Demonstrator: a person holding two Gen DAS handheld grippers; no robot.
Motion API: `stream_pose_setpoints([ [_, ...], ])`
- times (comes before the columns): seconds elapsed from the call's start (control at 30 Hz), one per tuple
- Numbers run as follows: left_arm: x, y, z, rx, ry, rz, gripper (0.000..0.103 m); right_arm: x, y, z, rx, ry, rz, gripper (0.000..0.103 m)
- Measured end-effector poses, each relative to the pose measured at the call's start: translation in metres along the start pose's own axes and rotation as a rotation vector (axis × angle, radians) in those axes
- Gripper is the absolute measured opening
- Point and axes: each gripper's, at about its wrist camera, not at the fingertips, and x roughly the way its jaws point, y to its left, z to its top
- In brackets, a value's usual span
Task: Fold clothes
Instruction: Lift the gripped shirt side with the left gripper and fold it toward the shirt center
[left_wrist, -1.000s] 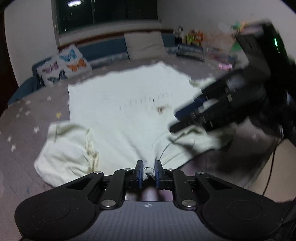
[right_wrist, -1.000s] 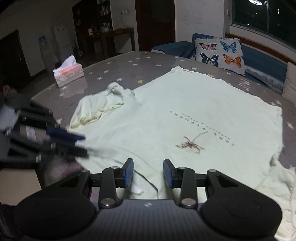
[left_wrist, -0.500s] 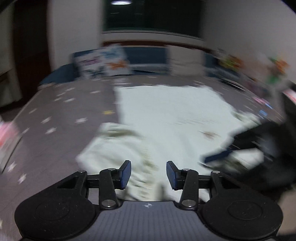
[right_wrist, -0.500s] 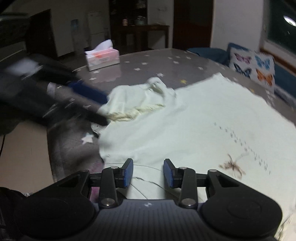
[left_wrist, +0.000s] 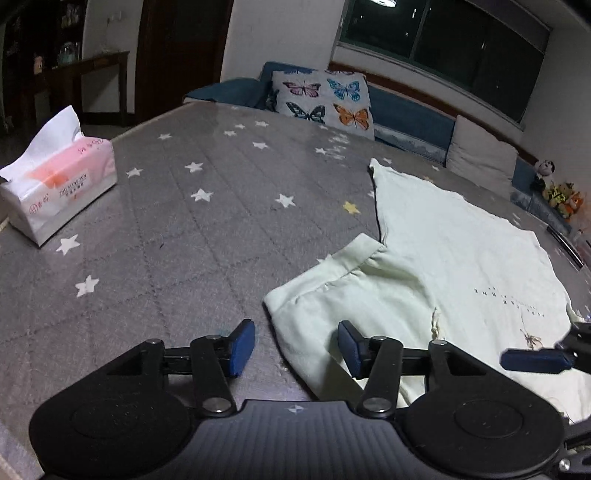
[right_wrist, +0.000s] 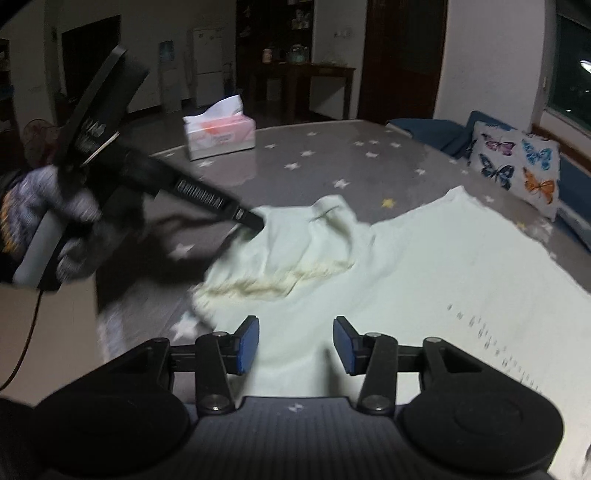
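Your pale green cotton T-shirt (left_wrist: 461, 258) lies spread on the grey star-patterned table (left_wrist: 184, 221). Your left gripper (left_wrist: 295, 345) is closing, straddling the sleeve edge, seemingly unpinched. Your right gripper (right_wrist: 293, 345) is opening above fabric.

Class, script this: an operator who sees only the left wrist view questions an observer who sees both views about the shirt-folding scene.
Operator: What are the right jaws doing?
Observer: The right gripper has its jaws opening; the shirt lies beneath them, not pinched.
Operator: Is the sleeve clean?
Observer: No, the sleeve shows a yellowish streak along its crumpled fold.
Operator: Any hand in sight?
Observer: Yes, a hand in a patterned glove, left of the sleeve.
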Motion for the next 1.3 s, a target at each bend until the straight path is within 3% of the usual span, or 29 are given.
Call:
stream_pose_setpoints([
  [0.03, 0.0, 0.001, -0.001, -0.002, -0.006, -0.009, 0.018, 0.004, -0.001, 0.004, 0.005, -0.003, -0.006, 0.045],
  [0.13, -0.004, 0.008, -0.004, -0.033, -0.035, -0.019, 0.005, 0.014, -0.005, 0.011, 0.022, -0.005, -0.014, 0.046],
  [0.3, -0.018, 0.023, -0.006, -0.093, -0.09, 0.008, 0.004, 0.024, -0.017, 0.019, 0.079, -0.024, -0.04, 0.047],
  [0.5, -0.019, 0.035, -0.007, -0.136, -0.071, 0.011, 0.005, 0.048, -0.019, 0.026, 0.105, -0.008, -0.04, 0.052],
  [0.6, -0.022, 0.039, -0.008, -0.154, -0.062, -0.01, 0.01, 0.056, -0.011, 0.026, 0.088, 0.01, -0.01, 0.052],
  [0.73, -0.026, 0.037, -0.008, -0.155, -0.064, -0.028, 0.051, 0.047, -0.003, 0.029, 0.067, -0.005, -0.002, 0.052],
  [0.83, -0.023, 0.03, -0.008, -0.145, -0.054, -0.044, 0.051, 0.037, -0.005, 0.03, 0.067, -0.018, -0.045, 0.054],
  [0.93, -0.015, 0.022, -0.011, -0.127, -0.033, -0.042, 0.047, 0.037, -0.01, 0.028, 0.089, 0.002, -0.12, 0.057],
  [1.07, -0.011, 0.018, -0.014, -0.125, -0.027, -0.038, 0.015, 0.044, -0.013, 0.026, 0.114, 0.03, -0.142, 0.057],
  [1.1, -0.011, 0.019, -0.014, -0.134, -0.026, -0.046, 0.011, 0.045, -0.011, 0.026, 0.112, 0.034, -0.139, 0.057],
  [1.3, -0.027, 0.019, -0.007, -0.167, -0.09, -0.124, 0.003, 0.054, -0.003, 0.023, 0.099, 0.042, -0.154, 0.06],
])
